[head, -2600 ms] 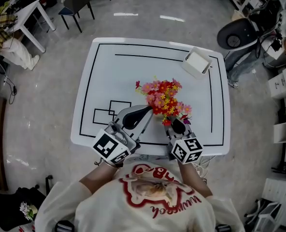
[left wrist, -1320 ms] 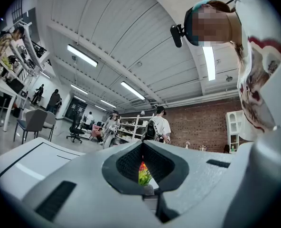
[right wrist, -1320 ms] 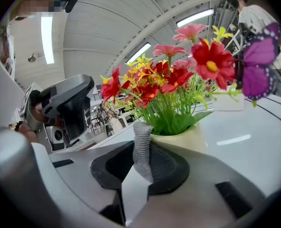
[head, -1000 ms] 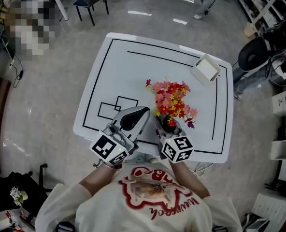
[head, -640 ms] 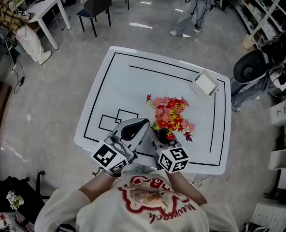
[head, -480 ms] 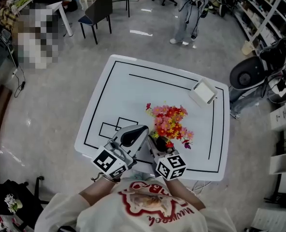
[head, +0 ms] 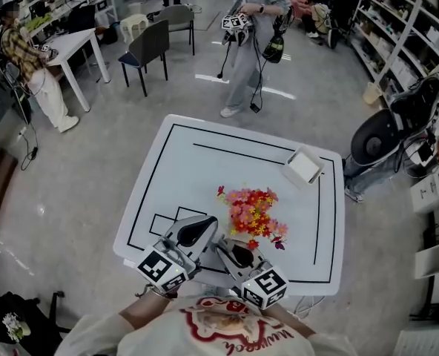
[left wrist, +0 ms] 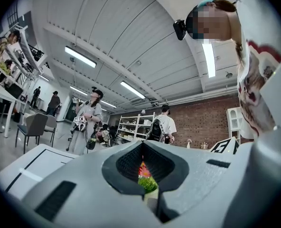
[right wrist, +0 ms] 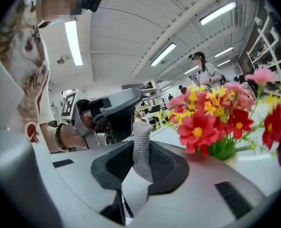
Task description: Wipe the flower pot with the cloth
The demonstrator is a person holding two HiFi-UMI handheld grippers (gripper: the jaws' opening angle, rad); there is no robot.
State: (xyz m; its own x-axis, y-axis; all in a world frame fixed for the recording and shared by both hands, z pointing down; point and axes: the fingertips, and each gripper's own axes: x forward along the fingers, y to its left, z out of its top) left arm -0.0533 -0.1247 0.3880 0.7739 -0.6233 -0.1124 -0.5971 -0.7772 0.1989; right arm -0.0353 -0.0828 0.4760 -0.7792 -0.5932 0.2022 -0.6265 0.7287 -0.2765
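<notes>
Left gripper (left wrist: 144,146): jaws pressed together, pot (left wrist: 150,195) and flowers (left wrist: 144,169) straight ahead, glimpsed through the notch behind the tips. Right gripper (right wrist: 140,146): jaws pinching a grey cloth (right wrist: 141,127), upright between the tips; flowers near, just right of those jaws, above the white surface (head: 205,162).

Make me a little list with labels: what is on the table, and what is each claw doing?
Table: white table with black lines
Flowers: red, pink and yellow flowers near the person's edge
Other thing: white box at the far right corner
Left claw: shut, holding nothing
Right claw: shut on a grey cloth
Cloth and flowers: close together, not touching
</notes>
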